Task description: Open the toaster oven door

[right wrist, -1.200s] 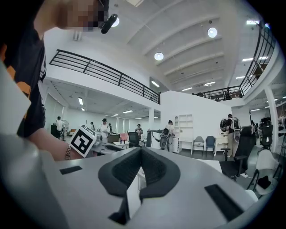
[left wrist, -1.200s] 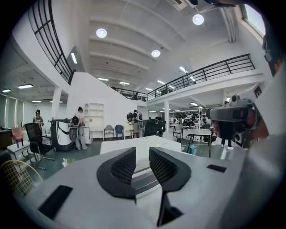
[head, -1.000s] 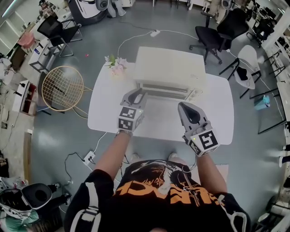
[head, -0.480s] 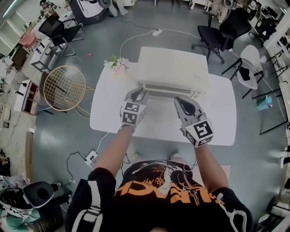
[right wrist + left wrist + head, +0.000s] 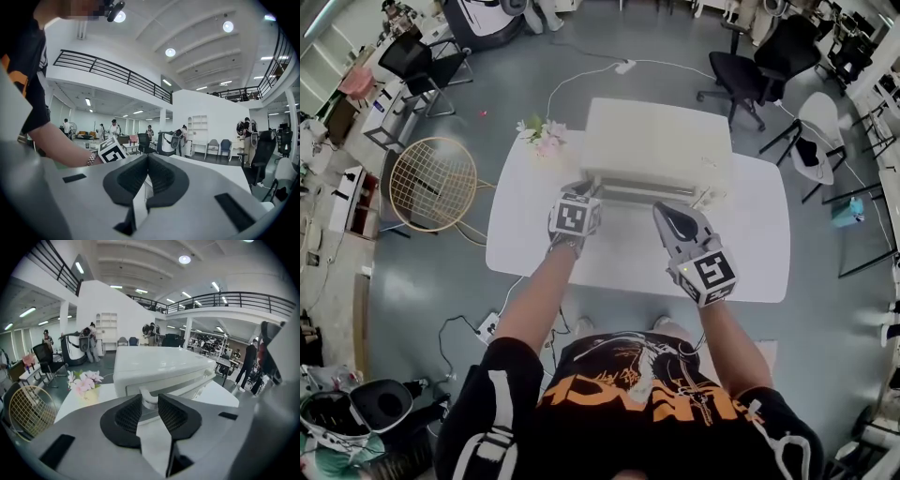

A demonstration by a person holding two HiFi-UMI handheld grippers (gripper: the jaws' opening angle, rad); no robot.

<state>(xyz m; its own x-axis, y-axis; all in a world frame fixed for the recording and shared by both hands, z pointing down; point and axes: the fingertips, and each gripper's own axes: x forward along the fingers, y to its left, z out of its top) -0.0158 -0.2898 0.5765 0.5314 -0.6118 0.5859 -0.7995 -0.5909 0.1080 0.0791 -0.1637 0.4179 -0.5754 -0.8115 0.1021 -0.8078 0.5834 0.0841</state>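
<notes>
A white table [image 5: 525, 234] carries the cream toaster oven [image 5: 656, 141] at its far middle, its door shut and facing the person. The left gripper [image 5: 579, 195] sits at the door's left end. Its jaws have just been opening and now stand apart, with the left end of the door handle [image 5: 149, 400] between them. The right gripper [image 5: 147, 157] hangs above the tabletop near the oven's front, its jaws pressed together on nothing. Pink flowers [image 5: 542, 136] stand just left of the oven.

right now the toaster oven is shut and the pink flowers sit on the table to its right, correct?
Wrong side: the toaster oven is shut, but the pink flowers sit on the table to its left, as the head view shows.
</notes>
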